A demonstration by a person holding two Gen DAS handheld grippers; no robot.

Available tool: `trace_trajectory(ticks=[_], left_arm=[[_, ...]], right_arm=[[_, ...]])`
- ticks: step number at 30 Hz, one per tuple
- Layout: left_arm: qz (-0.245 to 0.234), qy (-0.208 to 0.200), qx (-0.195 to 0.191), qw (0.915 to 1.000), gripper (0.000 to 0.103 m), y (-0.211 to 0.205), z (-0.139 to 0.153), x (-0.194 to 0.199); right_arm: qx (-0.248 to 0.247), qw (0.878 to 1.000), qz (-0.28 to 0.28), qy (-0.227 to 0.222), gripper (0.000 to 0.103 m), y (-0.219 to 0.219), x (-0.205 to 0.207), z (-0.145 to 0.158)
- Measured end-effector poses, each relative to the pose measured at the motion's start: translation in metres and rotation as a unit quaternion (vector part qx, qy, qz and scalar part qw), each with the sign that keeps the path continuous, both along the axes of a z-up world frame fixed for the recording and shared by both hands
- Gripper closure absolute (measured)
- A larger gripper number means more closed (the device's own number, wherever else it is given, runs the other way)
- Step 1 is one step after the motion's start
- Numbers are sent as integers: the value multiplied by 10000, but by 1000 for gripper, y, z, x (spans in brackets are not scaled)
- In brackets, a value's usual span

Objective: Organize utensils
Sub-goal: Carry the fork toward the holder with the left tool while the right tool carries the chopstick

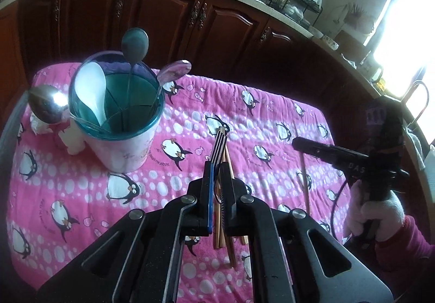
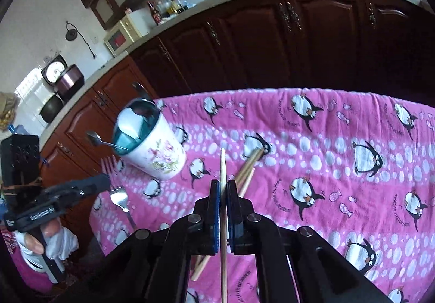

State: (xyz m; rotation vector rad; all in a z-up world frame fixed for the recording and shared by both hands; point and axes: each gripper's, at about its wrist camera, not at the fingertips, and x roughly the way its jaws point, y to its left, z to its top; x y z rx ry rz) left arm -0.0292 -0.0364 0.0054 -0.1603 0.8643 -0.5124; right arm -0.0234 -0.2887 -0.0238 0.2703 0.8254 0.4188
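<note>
Utensils, left to right. Holder cup [image 1: 119, 123]: white, floral print, teal translucent rim, stands upright on the pink penguin cloth [image 1: 272, 118] covering the bench. In it: steel spoon [image 1: 46, 107], white plastic spoon [image 1: 91, 91], grey spoon [image 1: 135, 44], purple spoon [image 1: 174, 72]. The cup looks top-heavy, so it could tip.

Left claw [image 1: 216, 167]: jaws shut on a fork [image 1: 218, 145] near the tines. Steel is thin, stiff and slick, so it could pivot in the pads.

Loose wooden chopsticks [image 2: 248, 167] lie crossed on the cloth between the claws. They are light, round and prone to roll.

Right claw [image 2: 223, 191]: jaws pinched on one pale chopstick [image 2: 223, 164] roughly mid-length. That is a fair hold point; its long free ends may swing.

The soft, wrinkled cloth gives little support for picking up thin items.
</note>
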Motion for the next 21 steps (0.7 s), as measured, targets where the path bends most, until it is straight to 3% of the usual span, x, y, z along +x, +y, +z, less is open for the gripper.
trace_trajectory(ticks=[12,21], left_arm=[[-23,-442,-376,9983,100,17,57,-5],[264,-860,-456,9949,100,50,108,7]], right_arm=[[575,9962,190,-618,99,10,2,62],[892,9896,437,-1035,99,48,25,93]])
